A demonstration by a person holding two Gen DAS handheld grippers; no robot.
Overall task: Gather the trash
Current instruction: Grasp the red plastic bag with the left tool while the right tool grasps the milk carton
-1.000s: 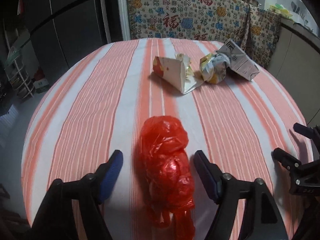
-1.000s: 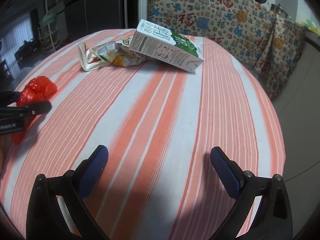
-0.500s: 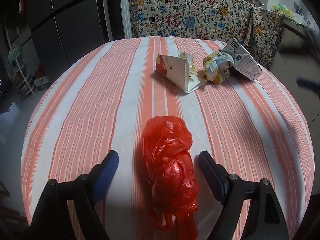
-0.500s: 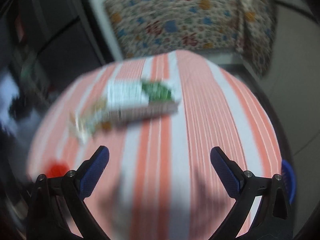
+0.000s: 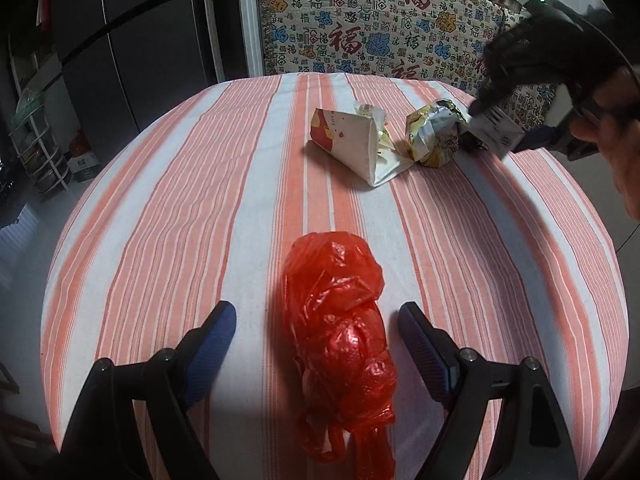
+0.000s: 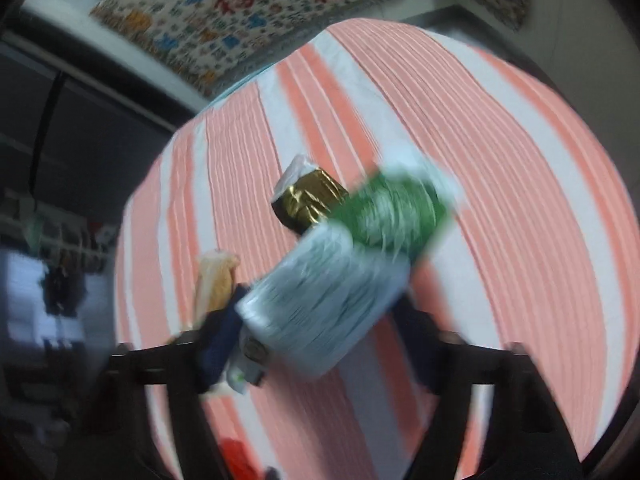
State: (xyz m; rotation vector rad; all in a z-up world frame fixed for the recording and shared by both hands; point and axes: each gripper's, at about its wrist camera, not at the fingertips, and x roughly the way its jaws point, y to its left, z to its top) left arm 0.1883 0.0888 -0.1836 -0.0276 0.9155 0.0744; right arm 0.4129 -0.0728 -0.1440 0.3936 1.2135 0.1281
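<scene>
Hovering low, the left tongs (image 5: 312, 344) stand spread wide either side of the red plastic bag (image 5: 340, 340) on the near striped surface (image 5: 180, 208). Far right, the right tongs (image 6: 316, 344) pinch the milk carton (image 6: 332, 292), just beside the crumpled wrapper (image 5: 434, 136) and white paper cone (image 5: 352, 148).

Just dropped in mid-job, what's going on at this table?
A person is clearing trash off a striped tablecloth with two handheld grippers. The right gripper is around the green-and-white milk carton, its jaws on either side; the view is blurred. The left gripper hangs open astride the red plastic bag, not touching it. A paper cone and crumpled wrapper lie beyond.
</scene>
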